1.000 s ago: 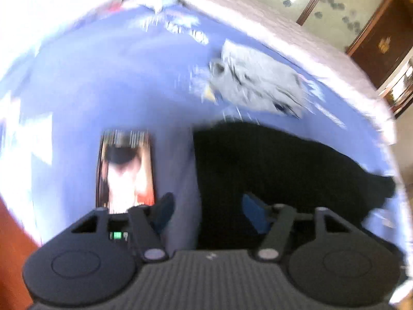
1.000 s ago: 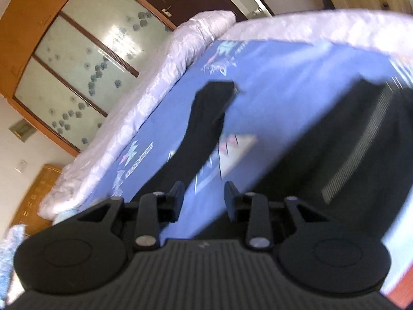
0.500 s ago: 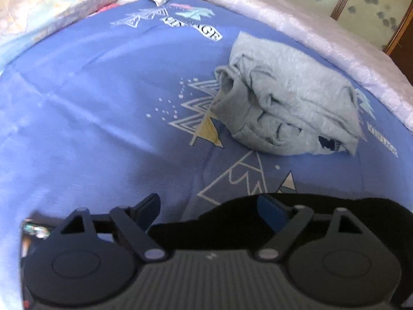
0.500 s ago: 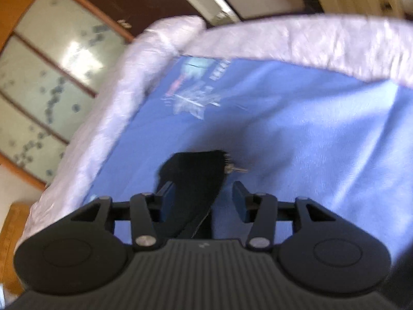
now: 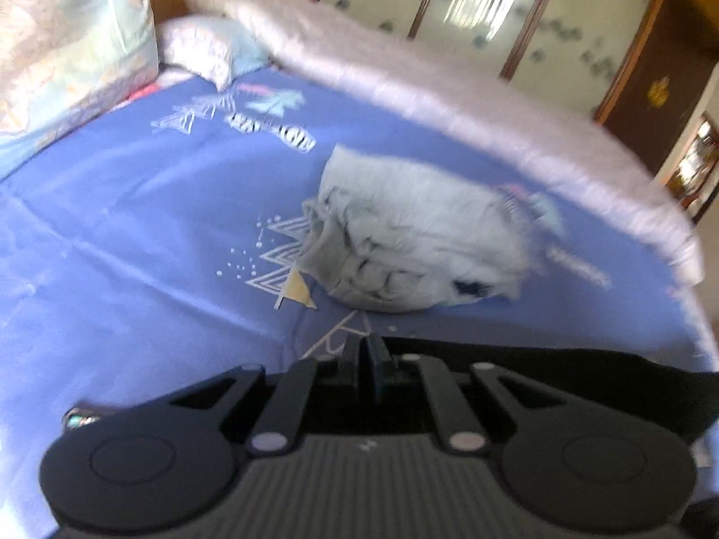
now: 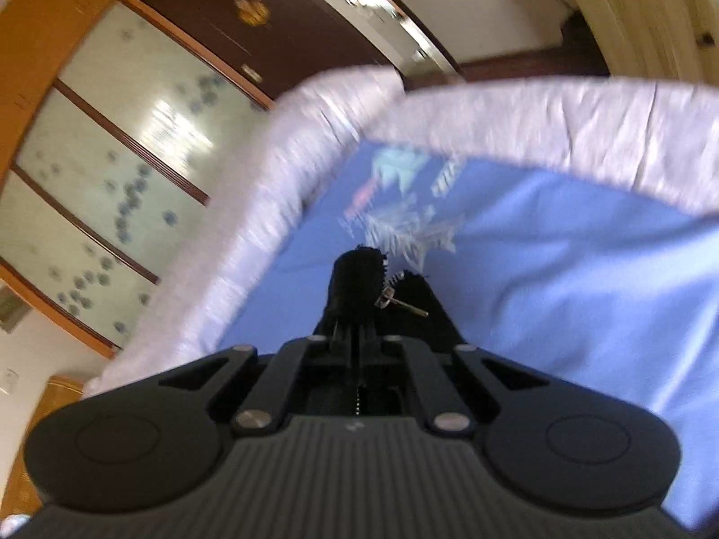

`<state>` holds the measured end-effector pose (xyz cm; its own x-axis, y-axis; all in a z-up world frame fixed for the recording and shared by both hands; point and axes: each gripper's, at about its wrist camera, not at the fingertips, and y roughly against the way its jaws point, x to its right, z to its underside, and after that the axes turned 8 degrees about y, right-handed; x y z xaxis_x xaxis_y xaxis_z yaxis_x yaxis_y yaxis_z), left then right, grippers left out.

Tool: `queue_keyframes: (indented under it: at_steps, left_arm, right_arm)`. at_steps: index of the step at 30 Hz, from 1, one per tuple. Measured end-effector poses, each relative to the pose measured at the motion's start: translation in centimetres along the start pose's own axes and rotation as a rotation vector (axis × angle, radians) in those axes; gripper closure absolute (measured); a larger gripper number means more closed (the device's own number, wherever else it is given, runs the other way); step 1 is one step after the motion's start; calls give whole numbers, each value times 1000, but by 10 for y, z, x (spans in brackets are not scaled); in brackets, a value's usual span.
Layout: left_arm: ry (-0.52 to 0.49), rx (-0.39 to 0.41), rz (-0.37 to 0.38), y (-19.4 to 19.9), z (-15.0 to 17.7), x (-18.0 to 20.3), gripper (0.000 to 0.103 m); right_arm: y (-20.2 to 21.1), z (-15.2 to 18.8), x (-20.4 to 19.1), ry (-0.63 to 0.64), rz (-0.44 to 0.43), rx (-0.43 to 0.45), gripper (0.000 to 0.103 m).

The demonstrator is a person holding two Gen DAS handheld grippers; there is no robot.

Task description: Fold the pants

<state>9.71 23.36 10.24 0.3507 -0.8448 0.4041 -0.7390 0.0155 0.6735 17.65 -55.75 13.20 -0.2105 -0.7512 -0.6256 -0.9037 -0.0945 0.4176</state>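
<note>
The black pants (image 5: pixel 561 373) lie across the blue printed bedsheet (image 5: pixel 135 247), running from my left gripper off to the right. My left gripper (image 5: pixel 365 359) is shut, its fingertips pinched on the near top edge of the pants. In the right wrist view another end of the black pants (image 6: pixel 359 278) sticks up past the fingertips, with a small metal fastener (image 6: pixel 400 303) hanging beside it. My right gripper (image 6: pixel 359 337) is shut on that end, above the bedsheet (image 6: pixel 561 269). The fabric under both gripper bodies is hidden.
A crumpled grey garment (image 5: pixel 418 242) lies on the sheet just beyond the left gripper. Pillows (image 5: pixel 67 45) sit at the far left and a rolled white quilt (image 5: pixel 449 112) borders the bed. A phone (image 5: pixel 81 417) lies at the lower left. Wardrobe doors (image 6: pixel 112 157) stand behind.
Both grippers went from open to shut on the black pants. The left gripper slid along to the pants' edge below the grey garment. The right gripper travelled to the pants' far end and lifted it.
</note>
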Motion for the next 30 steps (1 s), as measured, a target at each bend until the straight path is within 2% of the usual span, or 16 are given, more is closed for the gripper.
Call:
queue_keyframes:
  at_steps: [5,7,10,11,12,13,14,16,18,20,22,24,27,30]
  left_arm:
    - [22,12,134,65,30,-20,98]
    - [9,-21,173,84,52,-30,98]
    - [-11,-93,201,102,93,-47,97]
    - [-7,-139,197,102,108,-53,97]
    - [-2,-191,177,98,120,-58,92]
    - [1,-259,135,90,132,-64,91]
    - [5,-318,89,83,142,-70,91]
    - [25,-382,30,77,154,-83,92]
    - [74,-359,23,86,150,-95,90]
    - [120,-312,36,97,140,-105,79]
    - [145,-262,35,106,131,-108,63]
    - [156,-240,34,108,125,-107,62]
    - [164,-256,37,101,124,-99,50]
    - [156,-286,46,88,132,-90,43]
  right_arm:
    - [91,1,19,-16,6,46,98]
    - [126,16,45,-60,21,57,98]
    - [170,49,101,-147,97,57,97]
    - [175,62,119,-180,126,45,94]
    - [183,77,140,-226,172,22,91]
    - [186,91,157,-271,222,-4,87]
    - [192,107,175,-322,255,-27,79]
    - [207,127,193,-389,245,-7,75]
    - [221,136,197,-401,232,33,72]
    - [227,137,193,-397,218,47,66]
    - [236,137,190,-377,216,60,63]
    - [248,137,185,-351,236,96,62]
    - [246,138,166,-298,187,114,62]
    - [239,148,132,-182,95,71,62]
